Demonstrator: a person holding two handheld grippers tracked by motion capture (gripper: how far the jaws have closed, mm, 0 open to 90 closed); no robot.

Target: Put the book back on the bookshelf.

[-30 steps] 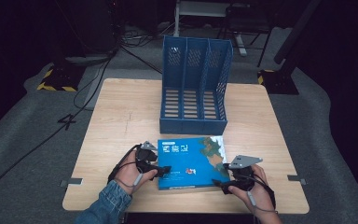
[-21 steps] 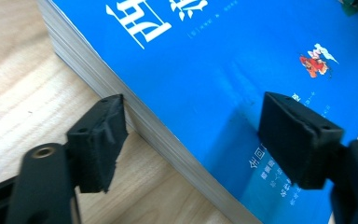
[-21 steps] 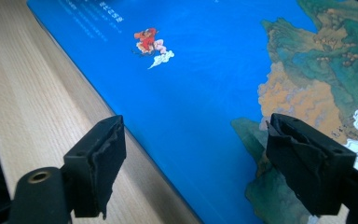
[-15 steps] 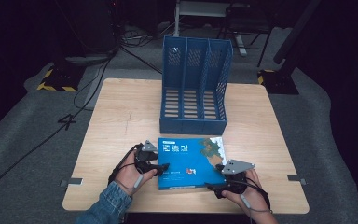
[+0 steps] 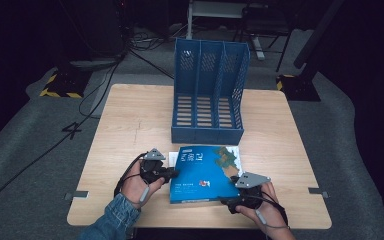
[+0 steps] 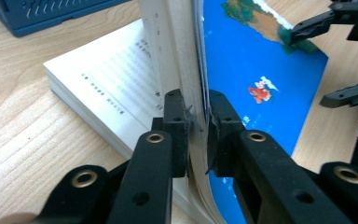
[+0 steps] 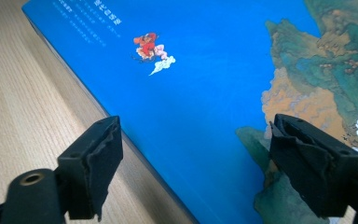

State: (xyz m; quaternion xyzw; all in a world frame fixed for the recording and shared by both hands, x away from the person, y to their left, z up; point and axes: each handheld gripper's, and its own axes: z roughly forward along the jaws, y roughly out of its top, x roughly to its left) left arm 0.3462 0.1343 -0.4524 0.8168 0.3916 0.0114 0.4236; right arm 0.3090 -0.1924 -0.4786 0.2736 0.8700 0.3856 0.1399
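Now the table [image 5: 130,115] carries two things: a blue file rack [image 5: 207,95] standing toward the far edge, and a blue book [image 5: 205,172] lying flat just in front of it, near the front edge. Compared with a second ago the book's place is unchanged, but the right hand [image 5: 260,210] has slid inward along the front edge, so its tool now sits at the book's front right corner instead of off to the side. That reads as a second hold being prepared, most likely so the book can be lifted and stood in a slot of the rack.

The left gripper [image 6: 196,121] is clamped on the book's cover and a sheaf of pages at the left edge; its own view shows them raised off the printed pages [image 6: 107,79] beneath, so the book is partly fanned open there. The right gripper [image 7: 193,172] stands with its jaws wide apart, hovering over the cover's front corner and pinching nothing.

With only one side held and that side peeling up, the book would probably sag if lifted now; the right jaws need to straddle the edge and close first.
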